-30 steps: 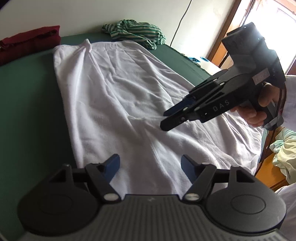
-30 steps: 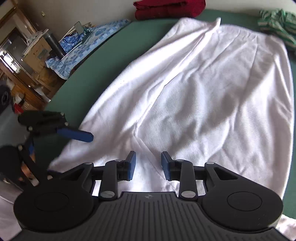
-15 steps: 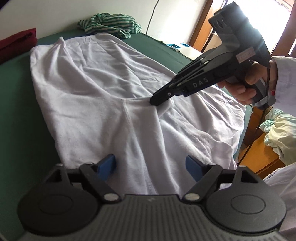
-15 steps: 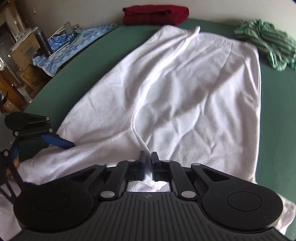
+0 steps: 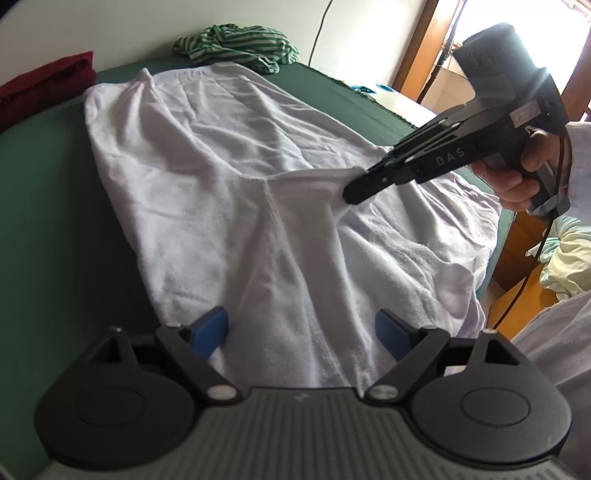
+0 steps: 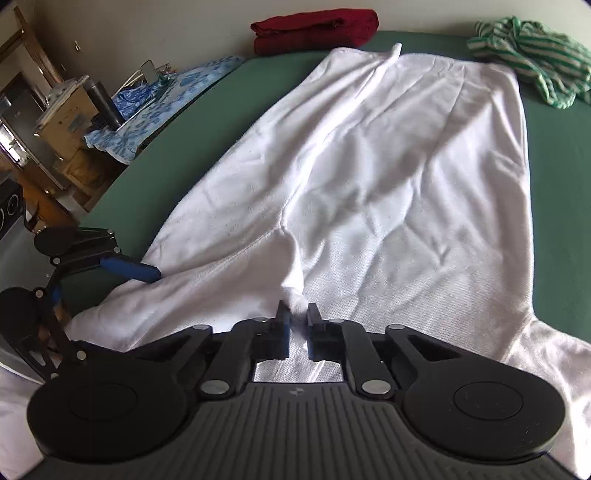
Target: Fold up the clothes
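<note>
White trousers (image 5: pixel 207 177) lie spread on a green bed, their waist toward the far wall. My right gripper (image 6: pixel 296 319) is shut on a pinch of the white trousers (image 6: pixel 388 177) at the crotch and holds that fabric lifted off the bed. In the left wrist view the right gripper (image 5: pixel 349 195) shows as a black tool in a hand, with cloth stretched up to its tip. My left gripper (image 5: pixel 301 330) is open over the near leg of the trousers, its blue pads wide apart and holding nothing. The left gripper (image 6: pixel 147 271) also appears at the left in the right wrist view.
A folded red garment (image 6: pixel 314 27) lies at the far edge of the green bed (image 6: pixel 561 184). A crumpled green striped garment (image 6: pixel 532 62) sits at the far right corner. A blue patterned cloth (image 6: pixel 173 88) and cluttered furniture stand to the left. A wooden door frame (image 5: pixel 417 44) is at right.
My right gripper closed on the crotch of the trousers and lifted the fabric higher, pulling a ridge up. My left gripper stayed open and shifted slightly nearer the cloth.
</note>
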Available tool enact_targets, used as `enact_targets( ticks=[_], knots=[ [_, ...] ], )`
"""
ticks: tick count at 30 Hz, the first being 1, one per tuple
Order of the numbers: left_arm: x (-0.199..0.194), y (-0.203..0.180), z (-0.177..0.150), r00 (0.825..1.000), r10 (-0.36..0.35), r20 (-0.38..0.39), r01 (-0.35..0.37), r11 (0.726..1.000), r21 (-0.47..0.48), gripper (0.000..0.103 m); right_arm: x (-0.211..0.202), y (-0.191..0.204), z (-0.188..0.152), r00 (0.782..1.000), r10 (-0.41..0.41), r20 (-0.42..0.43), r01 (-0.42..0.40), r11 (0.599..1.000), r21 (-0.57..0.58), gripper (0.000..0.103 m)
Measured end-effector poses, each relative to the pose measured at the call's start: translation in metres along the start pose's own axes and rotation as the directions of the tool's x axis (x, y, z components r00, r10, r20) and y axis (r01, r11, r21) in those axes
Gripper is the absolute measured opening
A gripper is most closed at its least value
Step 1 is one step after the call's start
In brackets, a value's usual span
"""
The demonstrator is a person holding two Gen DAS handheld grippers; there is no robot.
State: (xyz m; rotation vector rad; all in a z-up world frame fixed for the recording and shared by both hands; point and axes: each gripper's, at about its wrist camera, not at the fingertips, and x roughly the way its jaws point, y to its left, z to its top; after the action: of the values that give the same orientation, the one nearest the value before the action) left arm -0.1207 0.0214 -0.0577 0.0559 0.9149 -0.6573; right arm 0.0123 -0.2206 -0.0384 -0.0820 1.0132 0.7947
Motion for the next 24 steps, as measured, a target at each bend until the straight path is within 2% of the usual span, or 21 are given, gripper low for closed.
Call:
enact_targets(
  ticks=[3,4,7,9,12,13,15,16,17,20,24],
  knots=[
    [0.0,-0.002,0.001,1.0,-0.001,-0.006,0.001,1.0,0.01,0.088,-0.012,-0.009,0.003,0.999,-0.02,0.043,0.015,0.995,0.099,0.009],
    [0.0,-0.003,0.002,1.0,-0.001,-0.008,0.002,1.0,0.013,0.088,-0.014,-0.014,0.004,0.998,-0.038,0.044,0.031,0.989,0.141,0.014],
    [0.0,-0.006,0.003,1.0,-0.002,-0.014,0.002,1.0,0.023,0.089,-0.013,-0.019,-0.005,0.994,-0.103,0.018,0.098,0.978,0.186,0.045],
    [-0.003,-0.007,0.002,1.0,0.0,-0.014,0.001,1.0,0.03,0.089,-0.017,-0.017,-0.016,0.997,-0.075,-0.001,0.074,0.973,0.217,0.045],
    [-0.012,-0.006,-0.002,1.0,-0.011,-0.006,0.011,1.0,0.024,0.089,-0.026,-0.002,-0.037,0.998,0.022,-0.05,-0.009,0.969,0.247,0.045],
    [-0.013,-0.006,-0.003,1.0,-0.013,-0.007,0.013,1.0,0.02,0.089,-0.025,0.006,-0.041,0.997,0.021,-0.069,-0.005,0.973,0.233,0.045],
    [-0.015,-0.006,-0.008,1.0,-0.022,-0.014,0.022,1.0,0.016,0.089,-0.022,0.022,-0.051,0.994,0.02,-0.105,0.002,0.979,0.204,0.041],
    [-0.016,-0.007,-0.011,0.999,-0.029,-0.018,0.029,0.999,0.019,0.089,-0.021,0.031,-0.055,0.992,0.019,-0.124,0.005,0.982,0.189,0.029],
    [-0.016,-0.007,-0.013,0.999,-0.035,-0.021,0.036,0.999,0.022,0.09,-0.02,0.039,-0.06,0.99,0.017,-0.142,0.008,0.985,0.174,0.0],
    [-0.019,-0.007,-0.017,0.998,-0.051,-0.029,0.052,0.998,0.042,0.09,-0.026,0.047,-0.065,0.987,-0.053,-0.152,0.076,0.986,0.146,0.0],
    [-0.027,-0.01,-0.022,0.995,-0.097,-0.03,0.099,0.992,0.077,0.091,-0.049,0.036,-0.065,0.989,-0.099,-0.114,0.122,0.969,0.216,0.0]
  ],
)
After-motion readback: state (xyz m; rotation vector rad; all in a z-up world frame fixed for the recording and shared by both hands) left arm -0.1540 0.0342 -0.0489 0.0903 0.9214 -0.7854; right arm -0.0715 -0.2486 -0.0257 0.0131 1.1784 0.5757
